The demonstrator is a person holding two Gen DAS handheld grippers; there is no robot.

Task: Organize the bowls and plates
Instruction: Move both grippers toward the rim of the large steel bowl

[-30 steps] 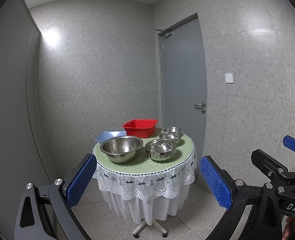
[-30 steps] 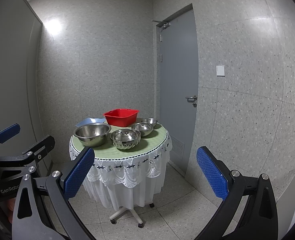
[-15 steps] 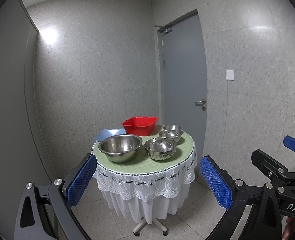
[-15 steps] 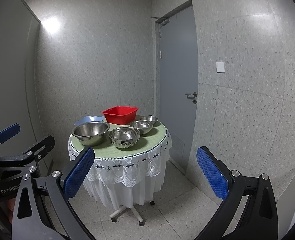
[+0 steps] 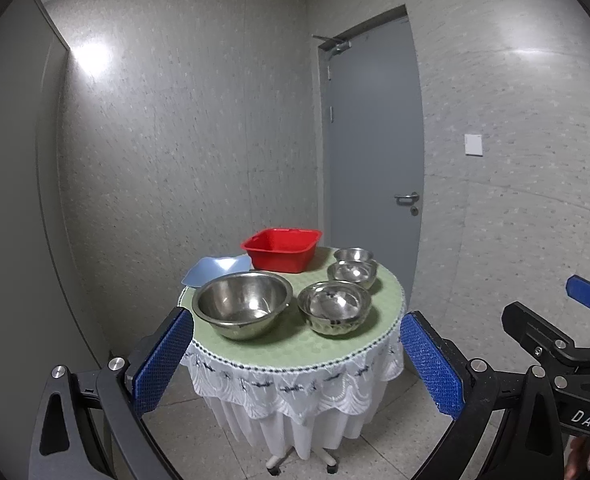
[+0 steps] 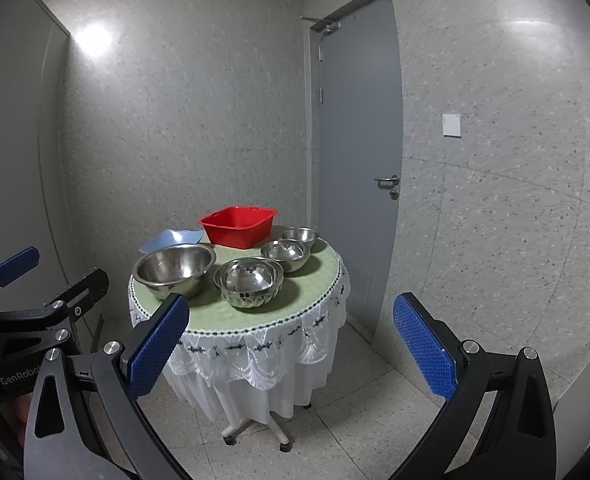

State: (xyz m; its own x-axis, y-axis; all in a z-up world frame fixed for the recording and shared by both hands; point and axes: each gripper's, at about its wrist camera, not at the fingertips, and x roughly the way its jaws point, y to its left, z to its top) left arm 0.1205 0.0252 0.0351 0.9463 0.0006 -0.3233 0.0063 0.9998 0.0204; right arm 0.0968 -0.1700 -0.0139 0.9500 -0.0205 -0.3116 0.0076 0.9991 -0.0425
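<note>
"DAS" is printed in white on the body of my right hand-held gripper (image 6: pixel 291 344) where it shows at the edge of the left wrist view, and "GenRobo", cut off by a finger, is on my left hand-held gripper (image 5: pixel 295 356) in the right wrist view. Both are spread wide with nothing between the blue pads (image 5: pixel 163 356).

The round table (image 5: pixel 279 344), with its green top and white lace skirt, stands ahead of both hand-held grippers and well apart from them. On it the large steel bowl (image 5: pixel 242 305) sits front left, and the faceted steel bowl (image 5: pixel 334 308) is just beside it to the right. Behind that come a medium steel bowl (image 5: pixel 353 273) and a small steel bowl (image 5: pixel 353 255), close together. The red basin (image 5: pixel 282 249) is at the back, with the blue plate (image 5: pixel 217 270) to its left at the table's edge.

Compared with a second ago, the table looks slightly nearer and lower in both views; the dishes are arranged as before.
</note>
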